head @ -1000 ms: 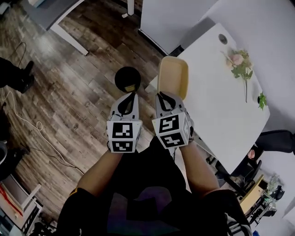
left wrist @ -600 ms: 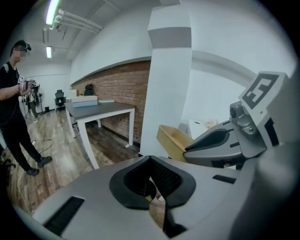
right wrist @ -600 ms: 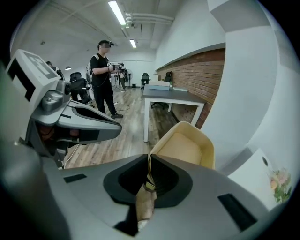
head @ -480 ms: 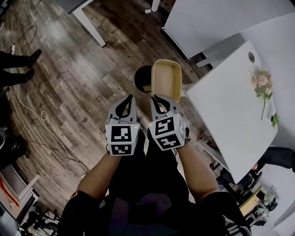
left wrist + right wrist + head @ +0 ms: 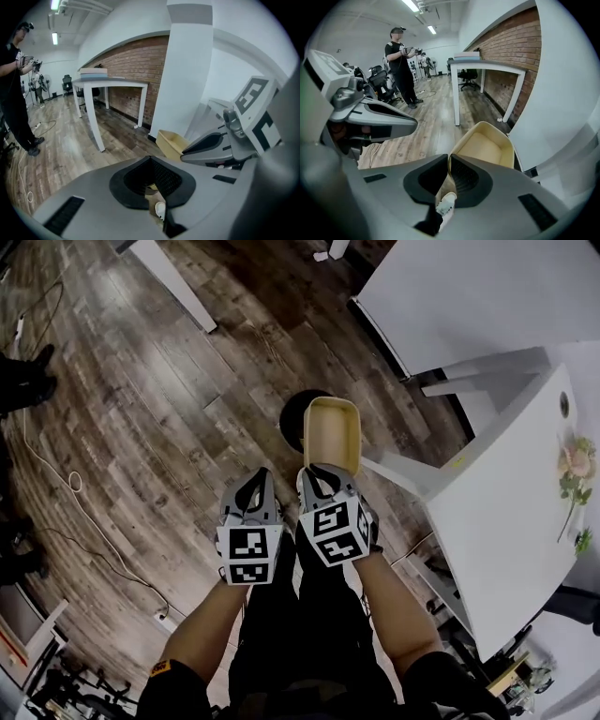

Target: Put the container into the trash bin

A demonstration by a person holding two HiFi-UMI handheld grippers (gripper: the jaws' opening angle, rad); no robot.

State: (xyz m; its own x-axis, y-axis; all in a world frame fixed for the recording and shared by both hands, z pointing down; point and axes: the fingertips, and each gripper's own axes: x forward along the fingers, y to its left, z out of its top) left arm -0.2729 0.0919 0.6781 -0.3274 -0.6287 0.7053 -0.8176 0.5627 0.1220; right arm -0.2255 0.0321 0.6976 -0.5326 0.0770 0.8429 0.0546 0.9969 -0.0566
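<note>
My right gripper is shut on the near rim of a shallow yellow container, which it holds out tilted with its hollow side facing up. The round black trash bin stands on the wooden floor right behind and below the container, which hides most of it. In the right gripper view the container rises beyond the right gripper, its rim pinched between the pads. My left gripper hangs beside it on the left, shut and empty. From the left gripper the container shows to the right.
A white table with flowers stands at the right, its leg close to the bin. Another white surface fills the top right. A cable lies on the floor at the left. A person stands further off.
Both grippers have sunk toward the floor together. The container has come away from the table edge and now overlaps the trash bin, which earlier lay to its left.
</note>
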